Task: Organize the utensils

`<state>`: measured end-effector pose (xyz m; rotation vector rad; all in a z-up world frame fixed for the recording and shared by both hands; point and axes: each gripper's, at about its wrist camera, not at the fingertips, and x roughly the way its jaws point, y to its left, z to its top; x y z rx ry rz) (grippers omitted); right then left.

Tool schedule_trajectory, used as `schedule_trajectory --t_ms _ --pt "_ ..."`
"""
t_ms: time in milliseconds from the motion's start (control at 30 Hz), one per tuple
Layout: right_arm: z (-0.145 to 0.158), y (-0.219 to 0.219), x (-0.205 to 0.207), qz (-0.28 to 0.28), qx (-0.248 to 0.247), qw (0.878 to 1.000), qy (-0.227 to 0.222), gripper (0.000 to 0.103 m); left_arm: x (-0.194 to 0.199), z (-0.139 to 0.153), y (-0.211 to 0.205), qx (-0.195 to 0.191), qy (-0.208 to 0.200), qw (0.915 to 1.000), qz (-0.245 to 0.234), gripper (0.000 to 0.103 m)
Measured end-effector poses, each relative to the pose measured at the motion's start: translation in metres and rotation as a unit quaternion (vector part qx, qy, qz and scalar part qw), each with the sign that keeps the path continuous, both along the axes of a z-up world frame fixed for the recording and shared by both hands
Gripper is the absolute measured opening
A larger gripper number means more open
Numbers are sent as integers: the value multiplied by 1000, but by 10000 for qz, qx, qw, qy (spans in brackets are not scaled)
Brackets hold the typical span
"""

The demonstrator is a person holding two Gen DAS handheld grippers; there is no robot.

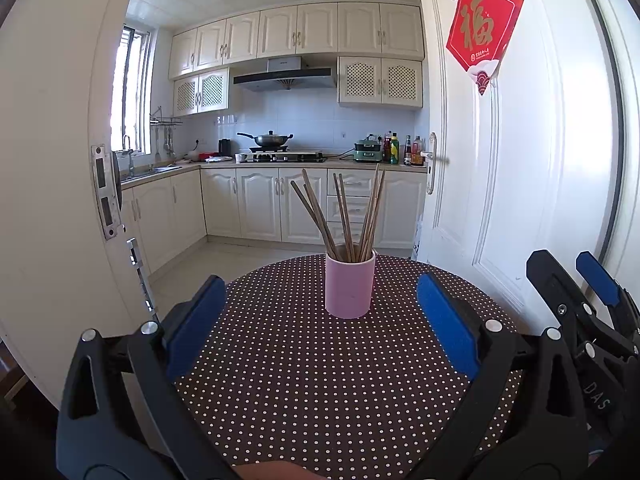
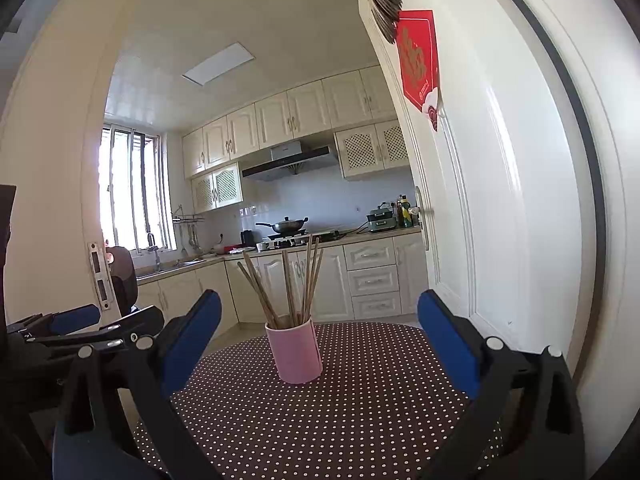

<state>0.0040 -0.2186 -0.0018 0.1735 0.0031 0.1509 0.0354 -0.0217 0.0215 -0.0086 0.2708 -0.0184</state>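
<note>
A pink cup (image 1: 350,286) stands upright on the round table with a brown polka-dot cloth (image 1: 320,380). Several wooden chopsticks (image 1: 348,216) stand in it, fanned out. The cup (image 2: 295,351) and chopsticks (image 2: 292,284) also show in the right wrist view. My left gripper (image 1: 320,312) is open and empty, a short way in front of the cup. My right gripper (image 2: 318,324) is open and empty, also facing the cup from the near side. The right gripper's fingers (image 1: 596,280) show at the right edge of the left wrist view.
A white open door (image 1: 500,160) with a red paper sign (image 1: 482,32) stands close on the right of the table. A white door frame (image 1: 60,200) is on the left. Behind is a kitchen with counter, stove and wok (image 1: 270,140).
</note>
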Motion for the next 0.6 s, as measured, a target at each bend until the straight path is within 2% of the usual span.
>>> schedule_trajectory --t_ms 600 --pt "0 2 -1 18 21 10000 10 95 -2 1 1 -2 9 10000 0 95"
